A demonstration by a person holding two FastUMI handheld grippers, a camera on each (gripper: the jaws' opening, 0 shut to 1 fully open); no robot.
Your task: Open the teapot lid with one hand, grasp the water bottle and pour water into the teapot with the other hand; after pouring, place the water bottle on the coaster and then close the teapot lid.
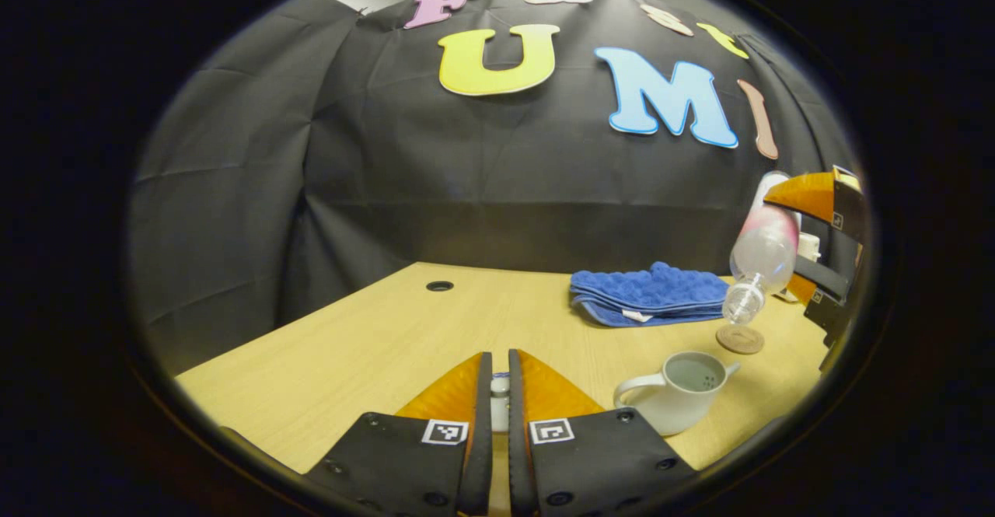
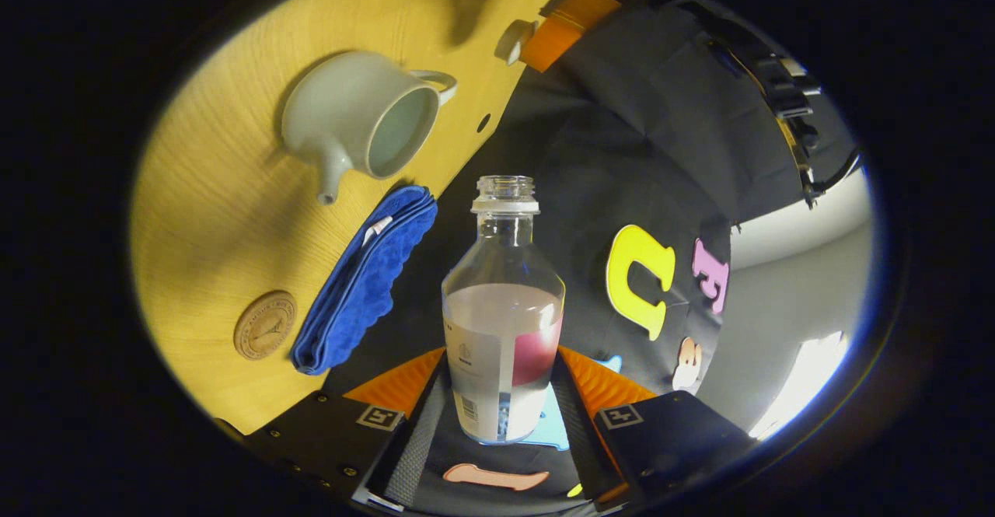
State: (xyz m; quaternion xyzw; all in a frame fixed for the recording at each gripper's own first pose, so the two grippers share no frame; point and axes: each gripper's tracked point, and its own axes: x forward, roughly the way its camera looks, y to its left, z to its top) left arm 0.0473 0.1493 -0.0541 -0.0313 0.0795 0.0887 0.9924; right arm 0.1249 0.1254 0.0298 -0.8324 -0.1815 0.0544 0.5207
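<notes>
The white teapot (image 1: 680,392) stands open on the wooden table (image 1: 373,346), also seen from above as the teapot (image 2: 365,117). My left gripper (image 1: 500,365) is shut on the small white lid (image 1: 500,402), held to the left of the pot; it also appears far off as the left gripper (image 2: 563,23) with the lid (image 2: 513,41). My right gripper (image 2: 504,377) is shut on the clear, uncapped water bottle (image 2: 504,307), which is partly filled. The bottle (image 1: 762,256) is tilted mouth-down, up and to the right of the pot. No water stream is visible. The round coaster (image 1: 740,339) lies bare.
A folded blue cloth (image 1: 649,293) lies behind the teapot, next to the coaster (image 2: 265,325). A round cable hole (image 1: 439,286) sits in the table's far left part. Black booth cloth closes off the back and left.
</notes>
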